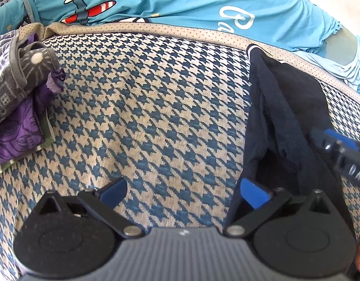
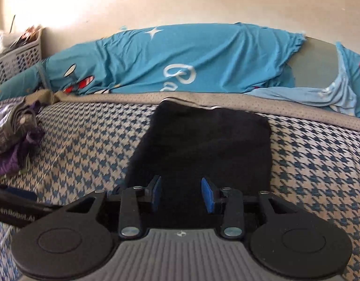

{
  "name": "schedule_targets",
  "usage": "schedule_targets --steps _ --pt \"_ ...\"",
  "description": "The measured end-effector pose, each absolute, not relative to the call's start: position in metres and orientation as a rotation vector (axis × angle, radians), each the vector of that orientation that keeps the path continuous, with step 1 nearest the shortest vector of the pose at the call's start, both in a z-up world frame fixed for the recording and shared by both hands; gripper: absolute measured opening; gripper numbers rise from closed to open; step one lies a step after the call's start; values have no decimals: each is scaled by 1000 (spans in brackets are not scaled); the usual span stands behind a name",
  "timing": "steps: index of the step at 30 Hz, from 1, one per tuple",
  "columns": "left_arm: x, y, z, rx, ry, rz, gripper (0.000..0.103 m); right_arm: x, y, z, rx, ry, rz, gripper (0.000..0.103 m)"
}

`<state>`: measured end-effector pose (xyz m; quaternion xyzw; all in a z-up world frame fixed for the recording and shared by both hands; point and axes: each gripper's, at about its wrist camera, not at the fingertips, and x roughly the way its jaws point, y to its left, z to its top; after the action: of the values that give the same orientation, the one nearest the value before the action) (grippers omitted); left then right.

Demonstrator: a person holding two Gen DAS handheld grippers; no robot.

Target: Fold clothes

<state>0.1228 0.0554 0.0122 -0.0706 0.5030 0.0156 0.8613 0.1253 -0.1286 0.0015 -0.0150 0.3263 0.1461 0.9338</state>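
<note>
A black garment (image 2: 203,145) lies folded in a rough rectangle on the blue-and-beige houndstooth cover (image 2: 86,154). In the right wrist view my right gripper (image 2: 182,194) is open over its near edge, blue pads (image 2: 208,195) apart, and I see no cloth pinched between them. In the left wrist view the same garment (image 1: 285,117) sits to the right, rumpled along its near side. My left gripper (image 1: 183,193) is wide open above bare cover, its right finger close to the garment's left edge. The right gripper (image 1: 339,147) shows at the far right over the black cloth.
A pile of grey and purple clothes (image 1: 16,98) lies at the left of the cover. Bright blue bedding with a plane print (image 1: 156,0) runs along the back against the wall. A white perforated basket (image 2: 18,56) stands at the far left. A beige dotted border (image 1: 156,29) edges the cover.
</note>
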Motion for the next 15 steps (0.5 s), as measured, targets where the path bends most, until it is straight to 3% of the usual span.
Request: schedule_targets --steps 15 --pt "126 63 9 -159 1080 62 103 143 -91 -21 -61 694 332 40"
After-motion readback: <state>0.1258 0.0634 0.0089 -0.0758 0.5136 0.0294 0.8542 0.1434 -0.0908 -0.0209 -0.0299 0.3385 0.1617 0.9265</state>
